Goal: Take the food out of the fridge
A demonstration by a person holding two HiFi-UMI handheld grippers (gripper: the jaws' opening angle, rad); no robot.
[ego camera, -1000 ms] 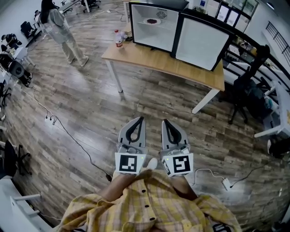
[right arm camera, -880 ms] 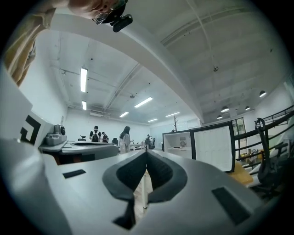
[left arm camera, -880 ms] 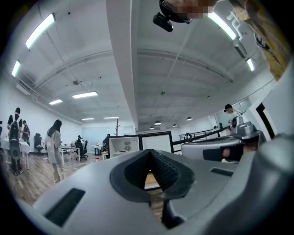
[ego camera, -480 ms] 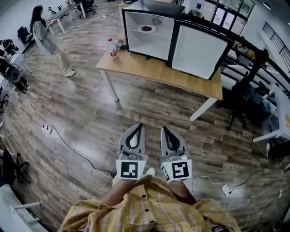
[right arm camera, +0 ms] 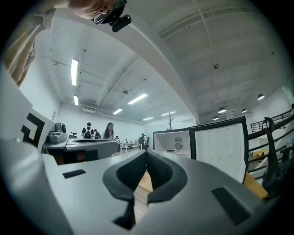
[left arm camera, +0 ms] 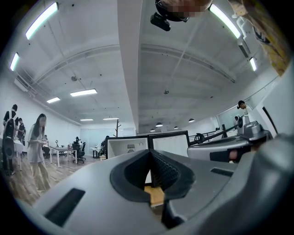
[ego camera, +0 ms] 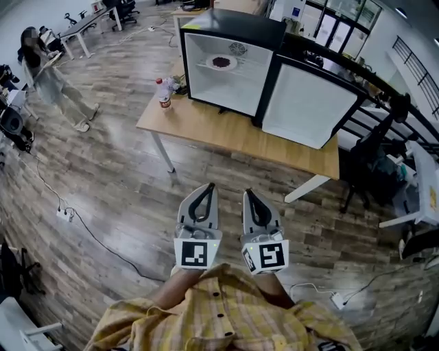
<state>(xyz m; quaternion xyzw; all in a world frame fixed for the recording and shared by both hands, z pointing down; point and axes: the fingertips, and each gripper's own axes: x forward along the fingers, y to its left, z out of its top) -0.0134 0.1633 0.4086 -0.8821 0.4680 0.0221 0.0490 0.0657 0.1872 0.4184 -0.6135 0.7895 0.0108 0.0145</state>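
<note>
Wood flooring [ego camera: 123,185] is surrounding the bench [ego camera: 226,134] where the open fridge [ego camera: 206,17] is holding the food [ego camera: 221,62] on a shelf; left tongs [ego camera: 208,186] and right tongs [ego camera: 249,193] are hovering, pressed together, empty

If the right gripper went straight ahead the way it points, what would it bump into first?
Probably the near edge of the wooden table, just below the fridge's open door; nothing shows between it and the right gripper. Height is hard to judge.

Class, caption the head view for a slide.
Both shut, the left tool and right tool face a table bearing an open fridge with a plate of dark food inside.
</note>
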